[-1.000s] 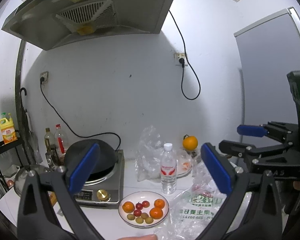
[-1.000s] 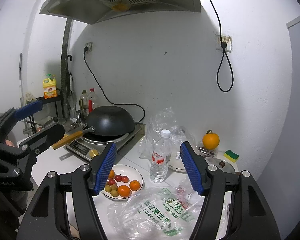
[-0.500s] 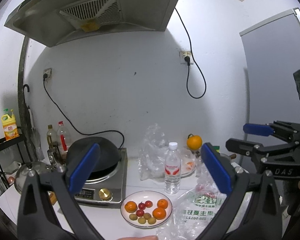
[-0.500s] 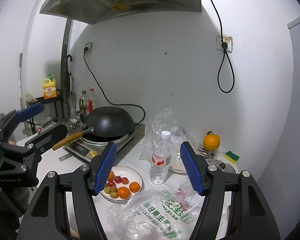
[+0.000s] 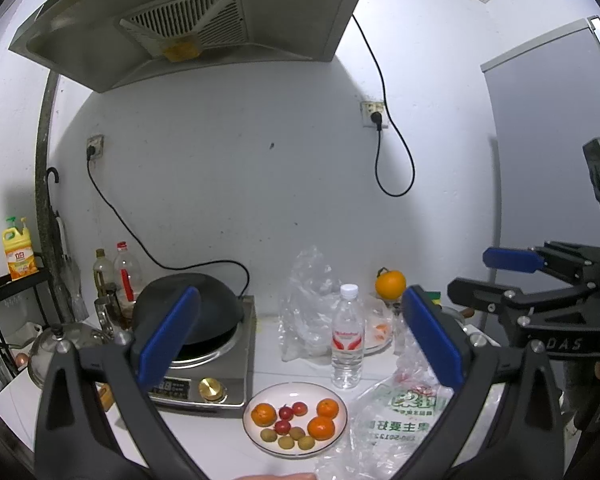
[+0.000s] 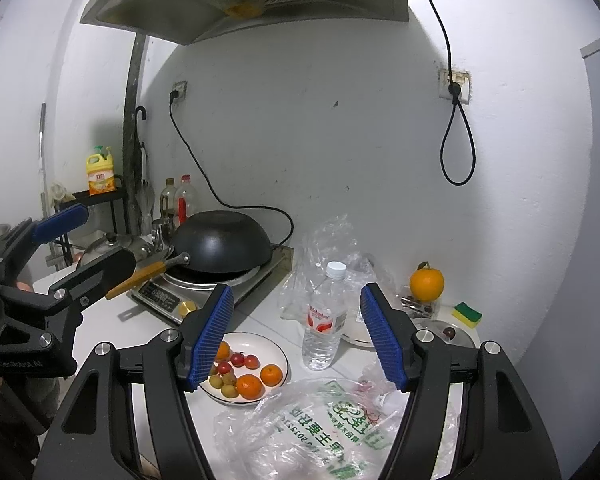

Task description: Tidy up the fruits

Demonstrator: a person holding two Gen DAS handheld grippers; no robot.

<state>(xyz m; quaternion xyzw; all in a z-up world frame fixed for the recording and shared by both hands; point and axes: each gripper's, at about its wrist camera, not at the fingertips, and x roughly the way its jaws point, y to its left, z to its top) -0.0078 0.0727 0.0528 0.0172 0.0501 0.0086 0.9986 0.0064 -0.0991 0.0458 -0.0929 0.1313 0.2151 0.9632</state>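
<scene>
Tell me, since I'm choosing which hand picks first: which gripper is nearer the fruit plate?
Left, narrowly. The plate lies centred under the left gripper; the right gripper hangs toward its bag side.

Both wrist views level, sharing plate (image 5: 296, 396)

You can read "DAS" on the right gripper (image 5: 556, 344); "GenRobot.AI" on the left gripper (image 6: 20, 364); bag (image 6: 328, 424) print illegible.
</scene>
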